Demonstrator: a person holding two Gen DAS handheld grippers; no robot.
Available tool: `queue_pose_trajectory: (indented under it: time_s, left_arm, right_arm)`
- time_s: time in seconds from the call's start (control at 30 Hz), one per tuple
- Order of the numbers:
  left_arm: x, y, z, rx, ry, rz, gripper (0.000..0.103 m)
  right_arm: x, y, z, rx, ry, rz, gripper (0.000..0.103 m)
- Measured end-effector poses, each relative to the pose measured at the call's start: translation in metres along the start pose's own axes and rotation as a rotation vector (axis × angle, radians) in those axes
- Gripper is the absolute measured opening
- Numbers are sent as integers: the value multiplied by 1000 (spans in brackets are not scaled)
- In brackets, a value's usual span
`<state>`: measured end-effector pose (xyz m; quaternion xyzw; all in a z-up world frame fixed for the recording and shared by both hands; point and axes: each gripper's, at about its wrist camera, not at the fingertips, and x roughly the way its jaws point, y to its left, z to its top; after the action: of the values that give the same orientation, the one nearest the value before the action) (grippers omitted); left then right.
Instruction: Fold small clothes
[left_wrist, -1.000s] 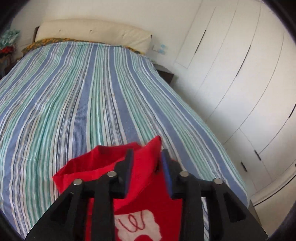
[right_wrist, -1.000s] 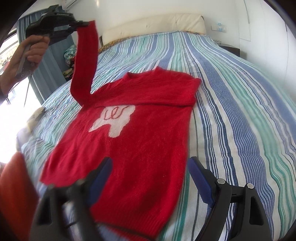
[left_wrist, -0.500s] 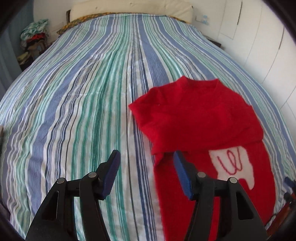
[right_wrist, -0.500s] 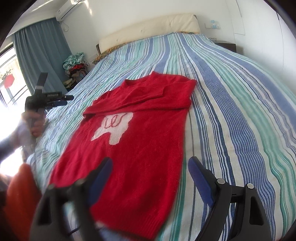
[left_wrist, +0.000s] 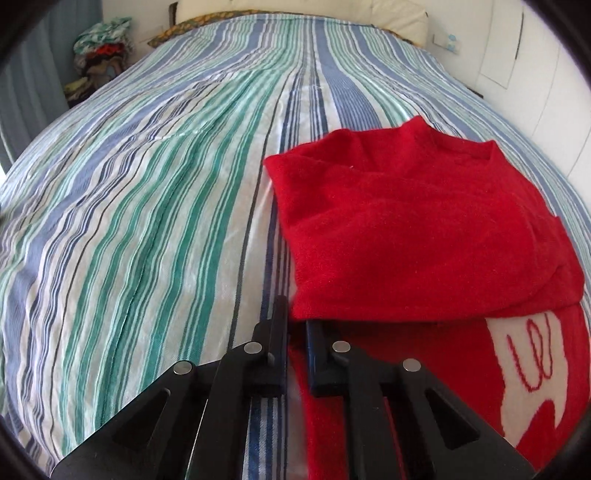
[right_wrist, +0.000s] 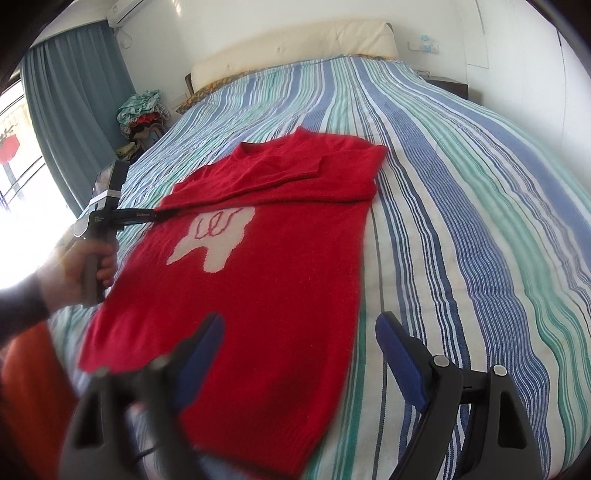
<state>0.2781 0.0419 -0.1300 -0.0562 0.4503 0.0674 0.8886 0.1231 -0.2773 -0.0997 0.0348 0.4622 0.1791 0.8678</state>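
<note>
Sweater (right_wrist: 266, 266) flat on striped bedspread (right_wrist: 461, 221); clothes pile (right_wrist: 144, 114) beside curtain (right_wrist: 74, 99).

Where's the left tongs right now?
In the right wrist view, the left tongs sit at the red sweater's left edge, just under the folded sleeve, beside the white patch.

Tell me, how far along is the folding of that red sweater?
Both sleeves already lie folded across the chest of the red sweater, above its white patch. Now the left gripper has just closed on the sweater's side edge under the folded sleeve, while the right gripper waits open above the hem. The body still lies full length on the striped bedspread, unfolded.
</note>
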Motion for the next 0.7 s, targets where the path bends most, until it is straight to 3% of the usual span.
queue_pose_trajectory:
  time_s: [0.13, 0.4, 0.6, 0.7]
  left_arm:
    - [-6, -7, -11, 54, -28, 34, 6]
    - [-10, 4, -14, 22, -7, 1, 12]
    - [-27, 29, -25, 2, 36, 1, 14]
    - [-44, 41, -21, -16, 17, 3, 14]
  right_arm:
    - [2, -1, 1, 1, 3, 2, 83]
    - [4, 2, 1, -30, 5, 2, 83]
    - [2, -3, 1, -4, -5, 13, 83]
    - [0, -4, 2, 6, -11, 21, 83]
